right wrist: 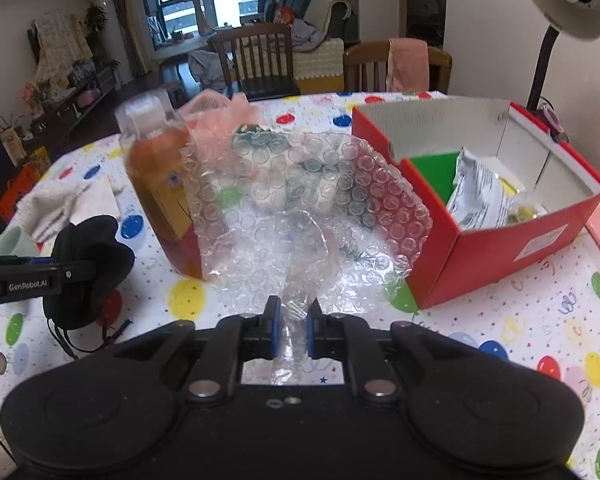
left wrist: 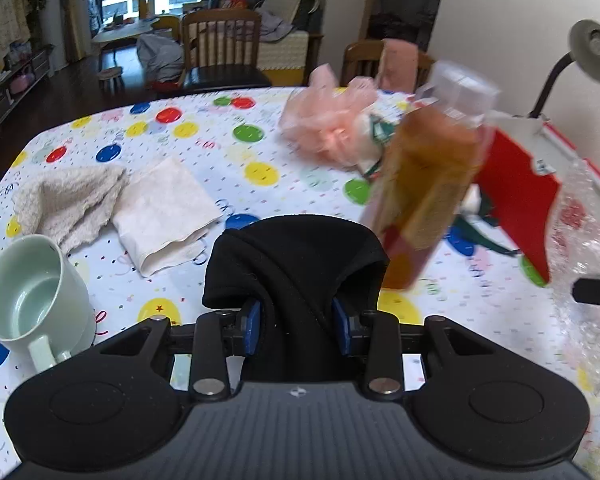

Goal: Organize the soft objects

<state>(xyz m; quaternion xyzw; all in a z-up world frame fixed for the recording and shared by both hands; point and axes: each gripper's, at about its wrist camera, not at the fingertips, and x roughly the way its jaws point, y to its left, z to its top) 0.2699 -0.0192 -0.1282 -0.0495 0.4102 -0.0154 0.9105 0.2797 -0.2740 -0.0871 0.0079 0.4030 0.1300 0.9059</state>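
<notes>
The one legible text is "GenRobot.AI", printed in pale letters on the black side of the left gripper, seen at the left edge of the right wrist view. The white label on the red box, the printing on the amber bottle and the print on the white pouch inside the box are too blurred to read.

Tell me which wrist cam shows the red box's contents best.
Right wrist: the red box is seen from above its open top, with a white packet inside. Left wrist catches only a red side, half hidden behind the amber bottle.
</notes>
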